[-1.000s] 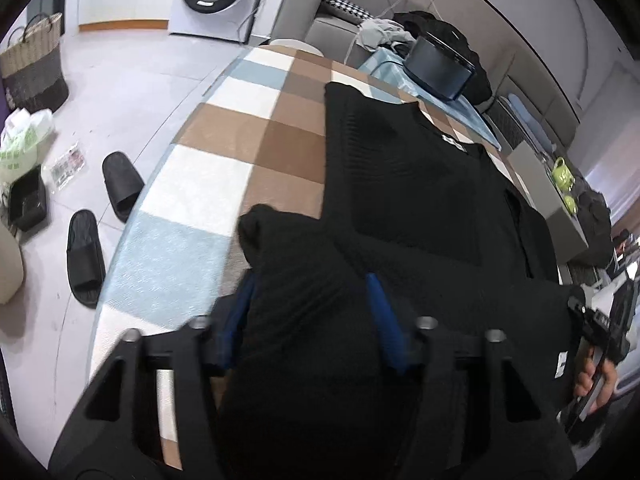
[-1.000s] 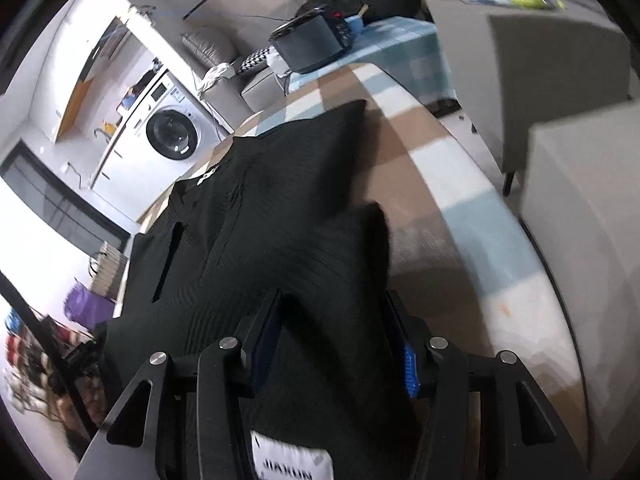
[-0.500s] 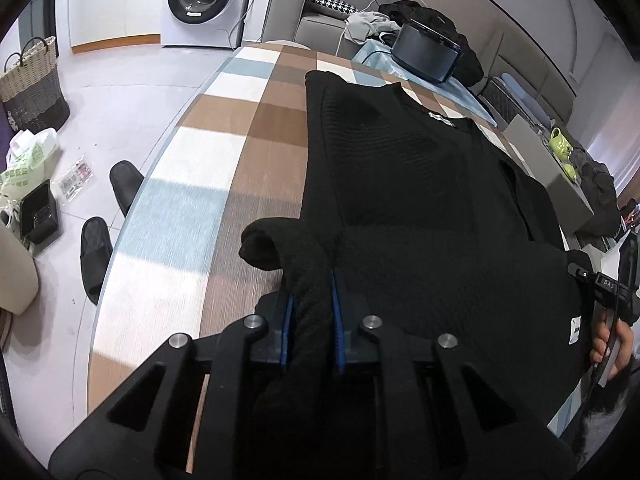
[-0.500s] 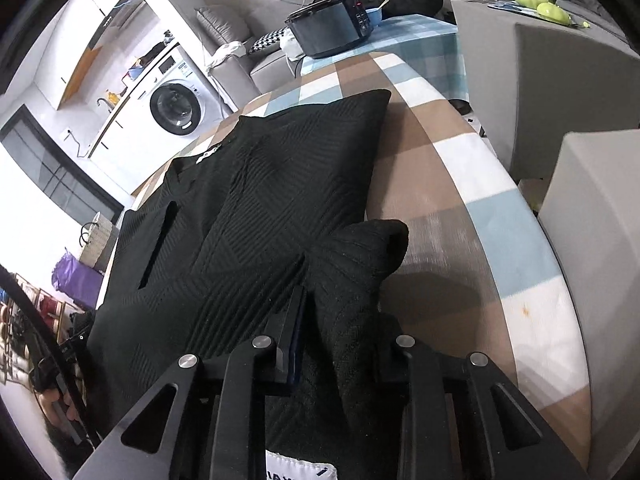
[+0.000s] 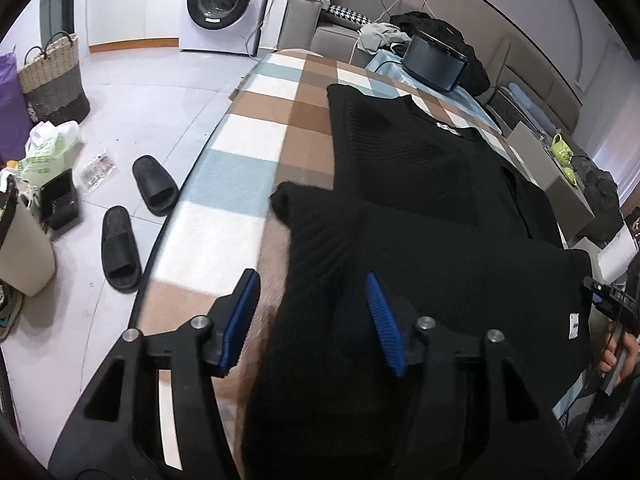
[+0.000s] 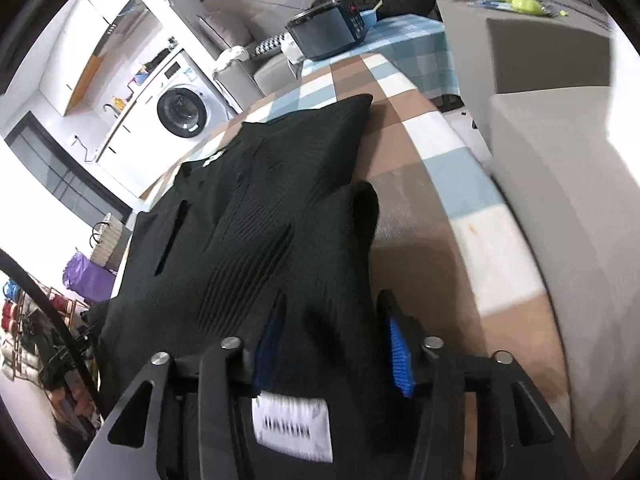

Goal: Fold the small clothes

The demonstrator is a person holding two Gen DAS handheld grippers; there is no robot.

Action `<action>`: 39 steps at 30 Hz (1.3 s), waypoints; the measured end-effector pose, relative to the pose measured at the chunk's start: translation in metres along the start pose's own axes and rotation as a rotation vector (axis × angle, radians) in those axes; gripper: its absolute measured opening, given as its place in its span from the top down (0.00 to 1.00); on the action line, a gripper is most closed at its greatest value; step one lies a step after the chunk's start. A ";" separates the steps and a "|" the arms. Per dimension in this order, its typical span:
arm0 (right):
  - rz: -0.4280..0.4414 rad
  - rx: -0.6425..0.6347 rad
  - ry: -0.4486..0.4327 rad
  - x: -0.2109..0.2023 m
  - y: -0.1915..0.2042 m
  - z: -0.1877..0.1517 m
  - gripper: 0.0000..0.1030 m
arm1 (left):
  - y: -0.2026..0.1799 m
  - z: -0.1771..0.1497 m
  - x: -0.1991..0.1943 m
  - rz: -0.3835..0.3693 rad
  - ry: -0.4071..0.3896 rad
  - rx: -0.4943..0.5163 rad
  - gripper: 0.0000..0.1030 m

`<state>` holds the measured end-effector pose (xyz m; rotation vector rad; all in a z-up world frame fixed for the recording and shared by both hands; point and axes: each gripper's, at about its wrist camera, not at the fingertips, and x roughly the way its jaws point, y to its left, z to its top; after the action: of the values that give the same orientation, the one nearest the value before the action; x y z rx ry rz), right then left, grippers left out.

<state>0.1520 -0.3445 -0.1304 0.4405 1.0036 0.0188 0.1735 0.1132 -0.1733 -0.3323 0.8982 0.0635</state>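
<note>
A black knit sweater lies flat on the checked tablecloth, neck label at the far end. Its near-left folded end runs back between the blue pads of my left gripper. Those jaws are opening: the left pad stands clear over the cloth-covered table, the right pad rests beside the knit. In the right wrist view the sweater has a folded corner, and black knit with a white label lies between the opening jaws of my right gripper, unpinched.
The table's rounded edge runs close to my left fingers; two black slippers lie on the floor below. A black cooker sits beyond the far end. Grey boxes stand close on the right. A hand shows at the right edge.
Both grippers pinched shut on folds of the sweater half a second ago and have since opened. The left gripper has shifted toward the table's left edge.
</note>
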 end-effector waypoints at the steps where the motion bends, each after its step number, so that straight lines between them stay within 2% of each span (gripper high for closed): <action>1: 0.000 -0.009 -0.005 -0.005 -0.001 -0.005 0.51 | 0.002 -0.004 -0.004 0.002 0.004 -0.001 0.49; 7: 0.022 -0.051 -0.011 -0.026 0.000 -0.029 0.51 | 0.002 -0.021 -0.023 -0.028 0.005 0.005 0.49; 11: 0.031 -0.034 -0.028 -0.020 0.001 -0.028 0.51 | -0.004 -0.020 -0.020 -0.015 -0.002 -0.005 0.50; 12: 0.036 -0.028 -0.030 -0.018 0.001 -0.027 0.52 | -0.006 -0.018 -0.018 -0.012 -0.003 -0.011 0.56; 13: 0.031 -0.023 -0.024 -0.015 0.002 -0.027 0.52 | -0.007 -0.016 -0.016 -0.011 -0.003 -0.016 0.67; 15: 0.030 -0.030 -0.017 -0.013 0.003 -0.026 0.52 | -0.009 -0.015 -0.018 -0.022 -0.007 -0.015 0.78; 18: 0.066 -0.078 -0.014 -0.020 0.009 -0.029 0.55 | -0.011 -0.014 -0.023 -0.045 -0.028 0.006 0.86; 23: 0.049 -0.088 -0.040 -0.021 0.008 -0.026 0.55 | -0.007 -0.010 -0.017 -0.031 -0.023 -0.010 0.86; 24: 0.047 -0.076 -0.043 -0.018 0.006 -0.023 0.62 | -0.005 -0.009 -0.016 -0.032 -0.026 -0.013 0.90; 25: 0.038 -0.073 -0.047 -0.015 0.006 -0.020 0.75 | -0.005 -0.008 -0.016 -0.031 -0.032 -0.017 0.93; 28: -0.011 -0.068 -0.066 -0.012 0.005 -0.015 0.97 | -0.006 -0.004 -0.023 -0.035 -0.073 -0.025 0.95; 35: 0.113 -0.025 -0.303 -0.063 0.003 0.002 0.97 | -0.016 0.024 -0.049 -0.075 -0.183 -0.017 0.96; 39: 0.093 -0.001 -0.337 -0.061 0.007 0.023 0.97 | -0.017 0.056 -0.041 -0.086 -0.208 -0.023 0.96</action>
<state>0.1388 -0.3586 -0.0683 0.4718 0.6517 0.0276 0.1933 0.1183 -0.1051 -0.3780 0.6772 0.0279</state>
